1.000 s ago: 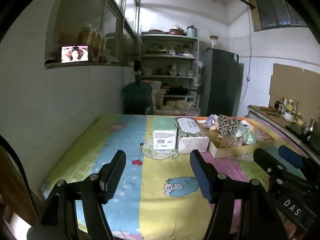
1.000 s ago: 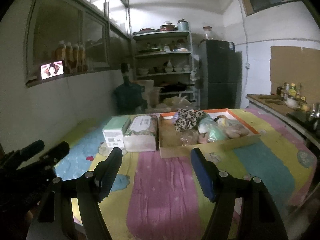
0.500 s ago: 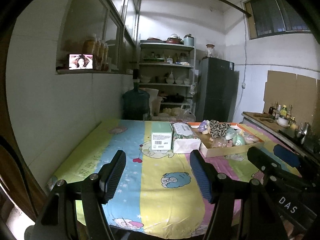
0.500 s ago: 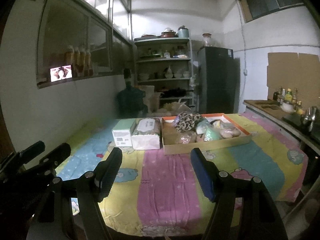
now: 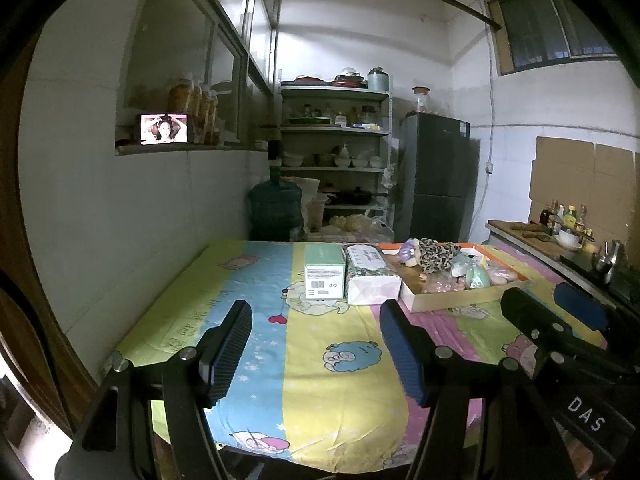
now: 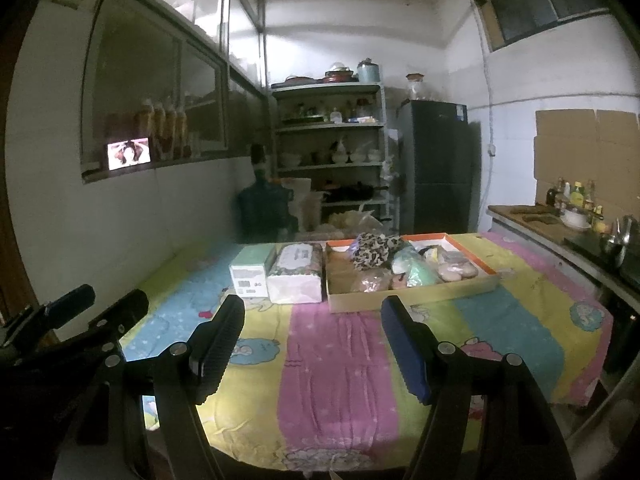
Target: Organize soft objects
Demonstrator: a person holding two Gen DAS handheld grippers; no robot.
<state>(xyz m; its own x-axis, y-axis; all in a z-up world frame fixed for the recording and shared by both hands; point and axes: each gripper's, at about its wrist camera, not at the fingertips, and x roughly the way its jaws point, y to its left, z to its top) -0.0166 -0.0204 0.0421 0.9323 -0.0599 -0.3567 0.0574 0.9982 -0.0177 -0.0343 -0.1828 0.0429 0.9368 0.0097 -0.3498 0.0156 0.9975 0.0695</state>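
A shallow cardboard tray [image 6: 412, 300] with an orange rim sits at the far side of the table and holds several soft things, among them a leopard-print one [image 6: 372, 250] and a mint one [image 6: 420, 274]. The tray also shows in the left wrist view [image 5: 452, 300], with the leopard-print one [image 5: 434, 254] in it. My left gripper [image 5: 316, 344] is open and empty, held back over the table's near edge. My right gripper [image 6: 312, 340] is open and empty, also far short of the tray.
A green box [image 5: 324, 276] and a tissue pack [image 5: 370, 276] lie left of the tray on the striped cartoon cloth [image 6: 340, 360]. A wall runs along the left. A counter [image 6: 560, 224] with bottles stands at the right. Shelves, a water jug and a fridge stand behind.
Both grippers have pulled back and up from the table; the tray and boxes look smaller and farther. The near table edge has come into view. Both stay open.
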